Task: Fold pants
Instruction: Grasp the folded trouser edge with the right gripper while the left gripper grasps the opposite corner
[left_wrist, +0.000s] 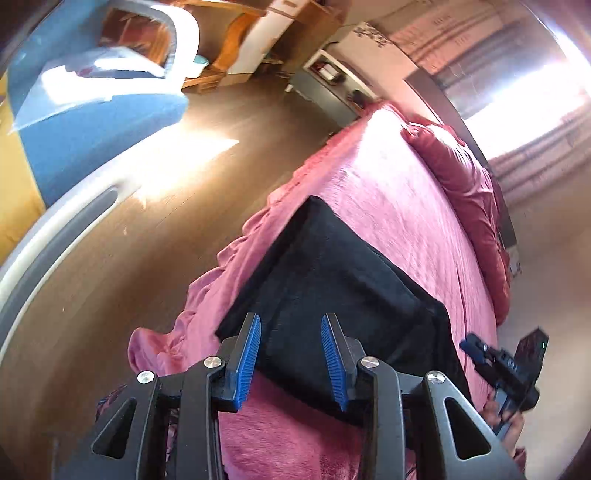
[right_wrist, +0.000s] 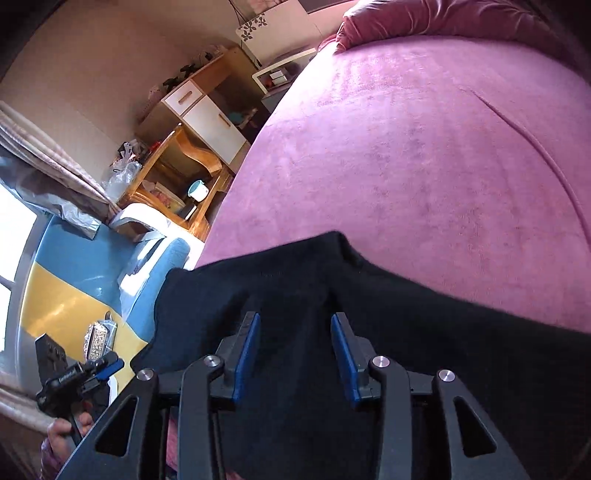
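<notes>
Black pants (left_wrist: 332, 280): folded to a compact rectangle, lying on pink bed cover (left_wrist: 399, 206) near its floor-side edge. Left tool (left_wrist: 291, 332): spread, nothing between blue pads, poised above near end of bundle. Right tool (right_wrist: 295, 328): likewise spread, empty, over dark fabric; pads not pressing. Fold judged largely done. Risks: bundle close to bed edge, likely to slide toward wooden floor (left_wrist: 177, 206) if nudged; open pad catching a top layer and dragging fold loose. Containers: wooden shelf unit (right_wrist: 177, 173) holding teal cup (right_wrist: 197, 190); other contents too small to tell.
</notes>
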